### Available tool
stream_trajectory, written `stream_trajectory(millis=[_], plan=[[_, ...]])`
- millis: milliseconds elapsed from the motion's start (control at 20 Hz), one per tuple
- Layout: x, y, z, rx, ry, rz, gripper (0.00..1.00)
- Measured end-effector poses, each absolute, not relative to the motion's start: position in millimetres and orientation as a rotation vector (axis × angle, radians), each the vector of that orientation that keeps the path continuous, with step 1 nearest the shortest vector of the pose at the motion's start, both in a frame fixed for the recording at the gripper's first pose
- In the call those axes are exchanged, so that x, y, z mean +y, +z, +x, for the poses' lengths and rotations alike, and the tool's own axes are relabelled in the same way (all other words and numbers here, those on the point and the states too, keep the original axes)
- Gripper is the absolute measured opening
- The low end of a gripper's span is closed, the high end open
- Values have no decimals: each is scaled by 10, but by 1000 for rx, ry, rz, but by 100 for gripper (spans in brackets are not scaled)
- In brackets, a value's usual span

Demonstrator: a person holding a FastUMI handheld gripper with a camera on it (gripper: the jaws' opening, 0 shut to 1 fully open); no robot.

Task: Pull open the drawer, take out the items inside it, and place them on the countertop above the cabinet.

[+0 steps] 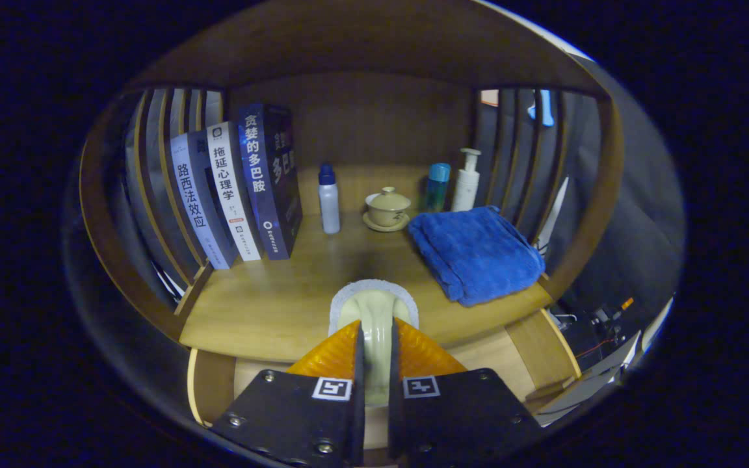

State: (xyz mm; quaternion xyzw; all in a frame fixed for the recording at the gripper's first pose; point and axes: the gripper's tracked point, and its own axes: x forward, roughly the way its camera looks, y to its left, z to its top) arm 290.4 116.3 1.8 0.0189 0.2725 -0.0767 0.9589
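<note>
The gripper (374, 354) is clenching a pale cream item (374, 318) between its two orange fingers (330, 356), both pressing on its narrow neck. The item's wider, rounded end is sticking out just ahead of the fingertips, ringed by a white, rough-looking edge; what exactly it is cannot be told. It is hanging over the front edge of the wooden worktop (270, 305), and whether it is touching the wood is unclear.

Beyond the fingers, to the right, a folded blue towel (475, 253) is lying flat on the worktop, reaching close to its front edge. Further back, near the rear wall, a small lidded cup on a saucer (386, 209) is standing upright. Just left of it a white bottle with a blue cap (329, 198) is standing, well apart from the towel. Behind the towel, a blue-capped bottle (437, 186) and a white pump bottle (466, 180) are standing side by side.

To the left, three books (238, 192) are standing on end, leaning together against the slatted wooden side (153, 175) of the cabinet. A matching slatted side (517, 156) is closing the right.
</note>
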Motion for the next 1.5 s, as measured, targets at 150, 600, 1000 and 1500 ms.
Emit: stream_trajectory(millis=[150,600,1000,1500], plan=[[1296,-80,3170,549,-112,40,15],[1252,-185,3561,496,-148,25,15],[1231,-203,3911,461,-109,100,15],[1135,49,3702,348,-78,39,98]])
